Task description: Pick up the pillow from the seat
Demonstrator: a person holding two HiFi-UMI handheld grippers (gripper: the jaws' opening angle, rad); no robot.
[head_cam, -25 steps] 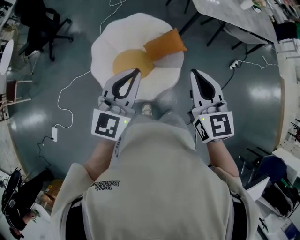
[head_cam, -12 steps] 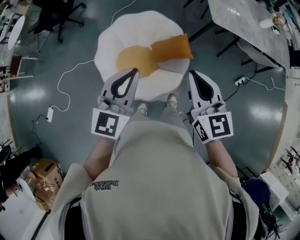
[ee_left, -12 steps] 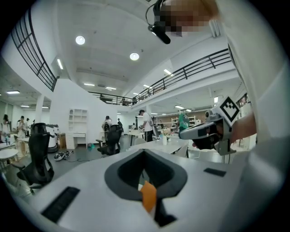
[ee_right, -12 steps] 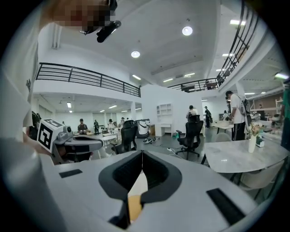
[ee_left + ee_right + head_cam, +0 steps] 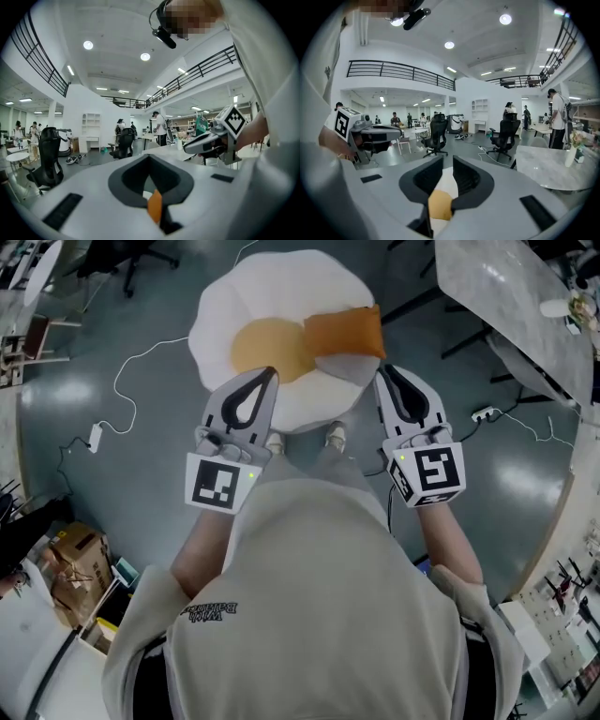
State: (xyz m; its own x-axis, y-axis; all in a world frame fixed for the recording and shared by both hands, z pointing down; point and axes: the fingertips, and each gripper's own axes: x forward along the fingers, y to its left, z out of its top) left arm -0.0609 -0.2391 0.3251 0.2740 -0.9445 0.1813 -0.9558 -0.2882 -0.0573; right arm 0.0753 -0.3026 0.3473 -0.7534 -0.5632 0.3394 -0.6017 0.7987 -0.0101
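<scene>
An orange pillow lies on the right side of a white, egg-shaped seat with a yellow centre on the floor. Both grippers are held out at waist height above the seat's near edge. The left gripper is shut and empty, its tips over the yellow centre's edge. Just below the pillow is the right gripper, empty, with its jaws almost together and only a thin slit showing. In the right gripper view, white and orange-yellow fabric shows through that gripper's frame. A sliver of orange shows the same way in the left gripper view.
A grey marble table stands at the upper right. White cables and a power strip lie on the grey floor to the left, with a cardboard box nearby. Black office chairs and standing people fill the hall beyond.
The person has stepped towards the seat: it and the pillow have drawn in under the gripper tips. Both grippers keep the same pose, with their jaws together.
</scene>
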